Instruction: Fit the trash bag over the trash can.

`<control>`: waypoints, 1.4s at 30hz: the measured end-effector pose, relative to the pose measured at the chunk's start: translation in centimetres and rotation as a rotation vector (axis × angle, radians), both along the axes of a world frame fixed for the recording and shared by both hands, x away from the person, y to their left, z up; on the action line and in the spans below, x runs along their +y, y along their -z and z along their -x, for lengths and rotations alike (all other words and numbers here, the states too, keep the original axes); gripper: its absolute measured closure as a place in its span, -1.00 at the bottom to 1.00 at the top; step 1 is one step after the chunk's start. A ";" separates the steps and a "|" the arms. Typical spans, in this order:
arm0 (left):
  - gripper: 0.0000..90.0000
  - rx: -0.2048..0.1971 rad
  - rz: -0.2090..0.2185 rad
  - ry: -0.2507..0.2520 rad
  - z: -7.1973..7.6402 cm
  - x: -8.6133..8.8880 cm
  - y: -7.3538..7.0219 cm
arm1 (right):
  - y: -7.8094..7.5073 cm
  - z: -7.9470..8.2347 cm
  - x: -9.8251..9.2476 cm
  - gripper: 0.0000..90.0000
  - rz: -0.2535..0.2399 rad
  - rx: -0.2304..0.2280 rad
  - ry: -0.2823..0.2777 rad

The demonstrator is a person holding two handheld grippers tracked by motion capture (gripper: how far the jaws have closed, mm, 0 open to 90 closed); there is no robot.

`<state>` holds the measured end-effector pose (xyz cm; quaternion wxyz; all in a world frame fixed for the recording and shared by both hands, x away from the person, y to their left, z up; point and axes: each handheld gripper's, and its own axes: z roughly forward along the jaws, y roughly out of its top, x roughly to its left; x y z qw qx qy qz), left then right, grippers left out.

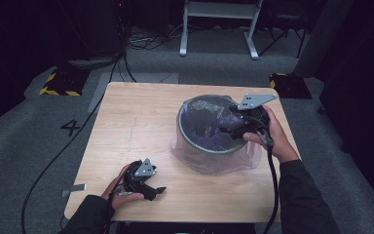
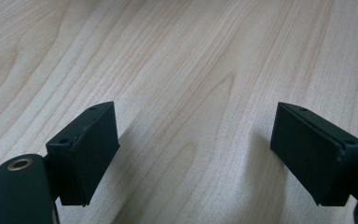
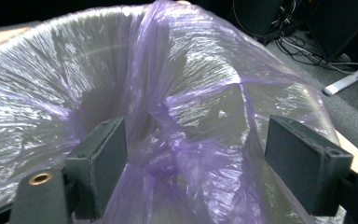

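Note:
A round grey bin [image 1: 195,140] stands on the right half of the wooden table [image 1: 136,122], lined with a thin purple plastic bag [image 1: 209,122] that also spills over its outside. My right gripper [image 1: 231,126] hangs over the bin's right rim, open, its jaws reaching into the bag. In the right gripper view the crumpled purple bag [image 3: 191,140] bunches between the spread jaws [image 3: 193,168], untouched by the pads. My left gripper [image 1: 157,191] rests low near the table's front edge, open. The left gripper view has bare wood [image 2: 191,70] between its jaws [image 2: 196,158].
Grey carpet surrounds the table. A black cable [image 1: 63,146] runs across the floor at left, past a painted number 4 [image 1: 71,127]. A white frame's legs [image 1: 217,29] stand behind the table. A yellow-black striped block [image 1: 58,83] lies at back left.

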<state>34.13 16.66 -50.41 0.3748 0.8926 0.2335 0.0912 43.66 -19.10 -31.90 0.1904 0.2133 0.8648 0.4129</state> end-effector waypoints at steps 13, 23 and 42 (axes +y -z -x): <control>-0.68 0.000 0.000 0.006 -0.1 -0.1 0.0 | 0.6 -0.8 1.4 -0.55 0.111 0.045 0.008; -0.68 0.000 0.000 0.006 -0.1 -0.1 0.0 | 1.2 -1.1 2.1 -0.56 0.195 0.091 0.010; -0.68 0.000 -0.003 0.008 -0.1 -0.1 0.0 | 1.5 -1.8 3.5 -0.57 0.370 0.164 -0.007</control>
